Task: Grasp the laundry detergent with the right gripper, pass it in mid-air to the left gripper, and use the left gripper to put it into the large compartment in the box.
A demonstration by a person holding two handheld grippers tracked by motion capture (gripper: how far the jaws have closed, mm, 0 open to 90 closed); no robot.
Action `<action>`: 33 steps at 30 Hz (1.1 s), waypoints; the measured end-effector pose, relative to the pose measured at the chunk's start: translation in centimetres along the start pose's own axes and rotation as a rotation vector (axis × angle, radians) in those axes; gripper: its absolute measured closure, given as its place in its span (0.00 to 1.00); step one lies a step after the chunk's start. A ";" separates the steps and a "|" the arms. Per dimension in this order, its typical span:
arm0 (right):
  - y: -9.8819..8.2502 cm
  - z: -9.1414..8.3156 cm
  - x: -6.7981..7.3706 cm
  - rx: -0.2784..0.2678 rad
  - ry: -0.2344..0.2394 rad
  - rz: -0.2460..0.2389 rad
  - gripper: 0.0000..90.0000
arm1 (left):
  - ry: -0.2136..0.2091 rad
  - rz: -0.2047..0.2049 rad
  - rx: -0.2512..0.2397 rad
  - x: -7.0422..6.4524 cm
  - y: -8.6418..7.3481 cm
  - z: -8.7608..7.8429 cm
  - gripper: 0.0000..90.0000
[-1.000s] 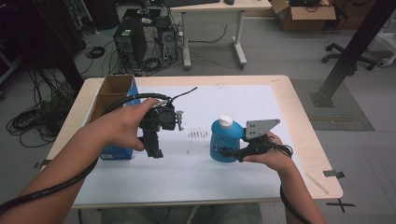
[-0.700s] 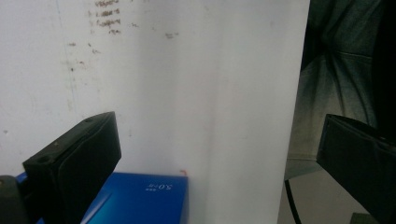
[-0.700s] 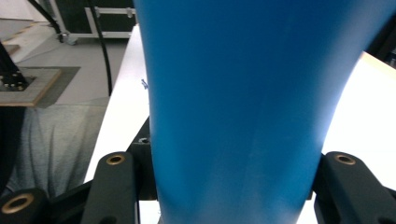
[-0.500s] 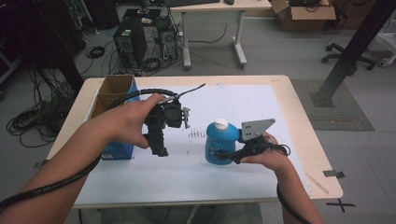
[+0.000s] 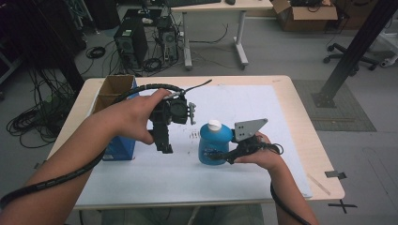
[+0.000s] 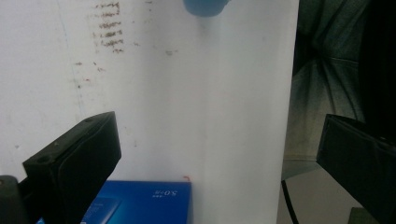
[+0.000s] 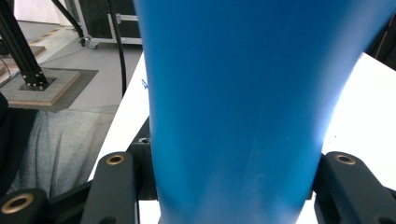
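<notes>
2 grippers: both over white table [image 5: 281, 122]
Right gripper [image 5: 220, 156]: clamped on blue bottle [image 5: 213, 143], bottle between jaws
Left gripper [image 5: 164, 145]: jaws apart, empty, beside bottle

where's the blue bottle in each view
High view: the blue bottle stands upright at table centre, in the right gripper.
Left gripper view: just its blue edge at the top, middle.
Right gripper view: its body is close up between the fingers.
Shared landmark: the white sheet under it.
</notes>
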State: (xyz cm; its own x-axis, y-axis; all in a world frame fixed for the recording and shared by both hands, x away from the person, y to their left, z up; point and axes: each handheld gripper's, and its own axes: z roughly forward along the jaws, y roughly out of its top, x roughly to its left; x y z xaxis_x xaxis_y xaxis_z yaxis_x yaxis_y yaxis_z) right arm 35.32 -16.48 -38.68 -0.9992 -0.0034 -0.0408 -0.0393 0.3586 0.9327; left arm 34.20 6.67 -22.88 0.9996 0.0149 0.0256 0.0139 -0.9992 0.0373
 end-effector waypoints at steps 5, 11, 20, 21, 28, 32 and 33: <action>0.2 0.9 -0.3 -0.010 0.017 -0.007 0.50 | -0.009 0.009 0.002 0.0 0.3 0.1 0.00; 0.2 1.9 -0.4 -0.012 0.029 -0.012 0.50 | -0.016 0.014 0.006 -0.1 0.5 0.4 0.00; 0.5 3.6 -0.4 -0.016 0.052 -0.016 0.50 | -0.012 0.013 0.002 -0.1 0.7 0.4 0.00; 0.5 3.6 -0.4 -0.016 0.052 -0.016 0.50 | -0.012 0.016 0.002 -0.1 0.8 0.4 0.00; 0.9 5.3 -0.7 -0.021 0.070 -0.019 0.50 | -0.012 0.017 0.006 -0.1 1.0 0.5 0.00; 1.0 5.9 -0.8 -0.024 0.078 -0.015 0.50 | -0.009 0.016 0.005 -0.2 1.0 0.5 0.00; 1.0 6.0 -0.8 -0.020 0.079 -0.016 0.50 | -0.008 0.016 0.005 -0.2 1.0 0.5 0.00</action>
State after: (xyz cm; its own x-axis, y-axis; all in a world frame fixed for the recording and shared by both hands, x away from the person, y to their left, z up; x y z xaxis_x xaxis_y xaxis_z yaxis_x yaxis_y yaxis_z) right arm 36.14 -10.50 -39.87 -0.9962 -0.0831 -0.0278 -0.0544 0.3388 0.9393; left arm 34.06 5.62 -23.35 0.9998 -0.0017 0.0186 -0.0023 -0.9995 0.0314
